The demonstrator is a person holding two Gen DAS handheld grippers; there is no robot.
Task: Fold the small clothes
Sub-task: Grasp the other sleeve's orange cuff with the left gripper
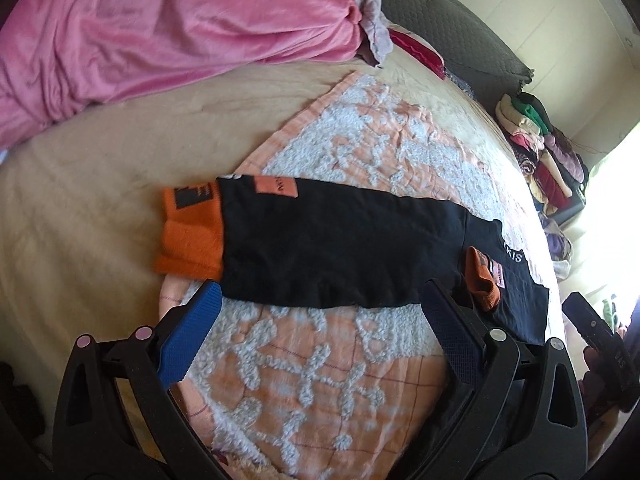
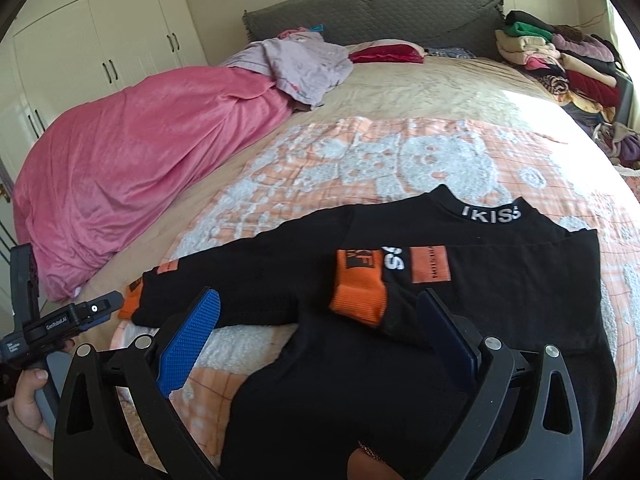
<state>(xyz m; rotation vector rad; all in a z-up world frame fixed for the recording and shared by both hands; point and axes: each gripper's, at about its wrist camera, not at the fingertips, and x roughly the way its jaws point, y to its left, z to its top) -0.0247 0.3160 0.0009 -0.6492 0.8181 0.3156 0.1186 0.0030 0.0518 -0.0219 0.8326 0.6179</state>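
The black top (image 1: 328,248) lies flat on the bed, directly ahead of the left tongs (image 1: 324,320), which are released; its outstretched sleeve runs crosswise. The right tongs (image 2: 320,320) are also released, above the torso.

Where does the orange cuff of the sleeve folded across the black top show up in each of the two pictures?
Left wrist view: the folded sleeve's orange cuff sits small at right of centre, beside the collar lettering.
Right wrist view: the same cuff is large, near centre, between the open fingers.
Shared landmark: the pink blanket.
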